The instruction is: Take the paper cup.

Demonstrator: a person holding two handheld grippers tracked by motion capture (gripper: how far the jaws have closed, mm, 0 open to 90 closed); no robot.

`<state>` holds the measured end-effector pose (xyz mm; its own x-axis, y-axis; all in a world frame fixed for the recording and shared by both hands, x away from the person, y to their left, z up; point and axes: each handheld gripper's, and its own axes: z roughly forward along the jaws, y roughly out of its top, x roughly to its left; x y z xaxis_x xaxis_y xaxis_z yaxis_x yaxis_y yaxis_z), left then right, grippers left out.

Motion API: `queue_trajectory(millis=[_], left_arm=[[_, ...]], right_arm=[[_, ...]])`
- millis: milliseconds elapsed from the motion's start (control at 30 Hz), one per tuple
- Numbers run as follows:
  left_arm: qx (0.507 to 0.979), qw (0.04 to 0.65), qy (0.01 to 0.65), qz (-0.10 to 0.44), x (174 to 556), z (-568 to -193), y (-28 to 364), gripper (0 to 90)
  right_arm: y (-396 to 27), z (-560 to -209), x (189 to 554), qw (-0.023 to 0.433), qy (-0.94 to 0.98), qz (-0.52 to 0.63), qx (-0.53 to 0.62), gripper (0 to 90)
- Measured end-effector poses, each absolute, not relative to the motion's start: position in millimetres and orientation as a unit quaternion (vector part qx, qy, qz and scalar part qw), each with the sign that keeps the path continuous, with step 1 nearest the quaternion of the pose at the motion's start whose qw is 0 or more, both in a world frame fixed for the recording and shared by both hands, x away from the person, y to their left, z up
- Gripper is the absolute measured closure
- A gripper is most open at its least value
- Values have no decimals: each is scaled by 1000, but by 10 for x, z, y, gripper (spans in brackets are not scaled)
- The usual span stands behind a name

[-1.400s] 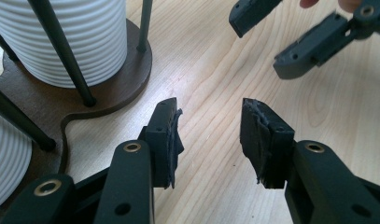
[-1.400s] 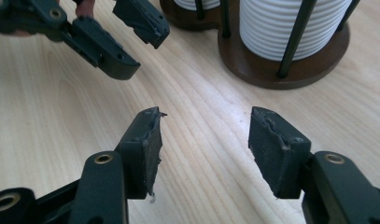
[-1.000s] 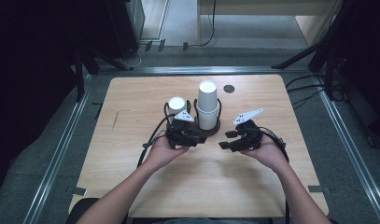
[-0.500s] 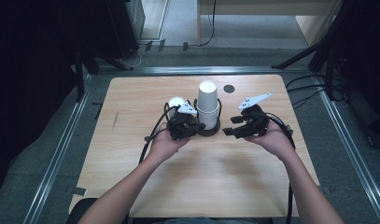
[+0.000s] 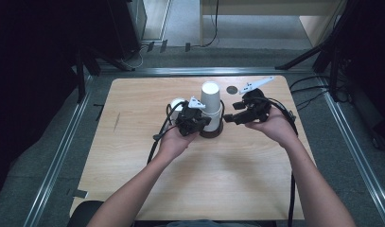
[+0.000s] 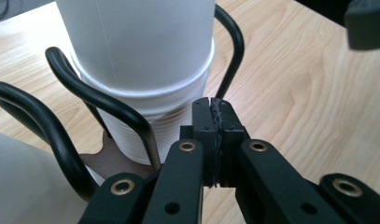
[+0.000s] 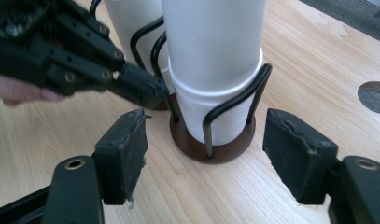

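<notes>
White paper cup stack (image 5: 211,108) upright in wire holder (image 7: 211,144) mid-table (image 5: 133,156). L claw (image 6: 211,116) shut empty, just beside holder; R claw (image 7: 206,149) just been opening – half-wide, nothing between. Risk: L nudging wire – stack tips.

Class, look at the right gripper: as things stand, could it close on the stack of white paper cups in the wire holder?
Probably yes. The right gripper has its jaws apart, facing the stack of white paper cups, with bare table between. The wire holder guards the lower cups.

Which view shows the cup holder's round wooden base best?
The right gripper view: the wooden base lies whole and unblocked under the white cups. The left gripper view catches a brown sliver; the high view shows its dark edge.
</notes>
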<state>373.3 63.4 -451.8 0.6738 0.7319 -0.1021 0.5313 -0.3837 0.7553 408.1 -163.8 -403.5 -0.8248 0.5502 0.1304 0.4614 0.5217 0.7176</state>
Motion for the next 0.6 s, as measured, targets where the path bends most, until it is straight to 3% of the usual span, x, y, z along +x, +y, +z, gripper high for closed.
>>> queue_trajectory(millis=[600], left_arm=[[815,401,393,143,3772,-4555,618,893]], right_arm=[[-1313,-3778,4398,80,877,397,260,238]])
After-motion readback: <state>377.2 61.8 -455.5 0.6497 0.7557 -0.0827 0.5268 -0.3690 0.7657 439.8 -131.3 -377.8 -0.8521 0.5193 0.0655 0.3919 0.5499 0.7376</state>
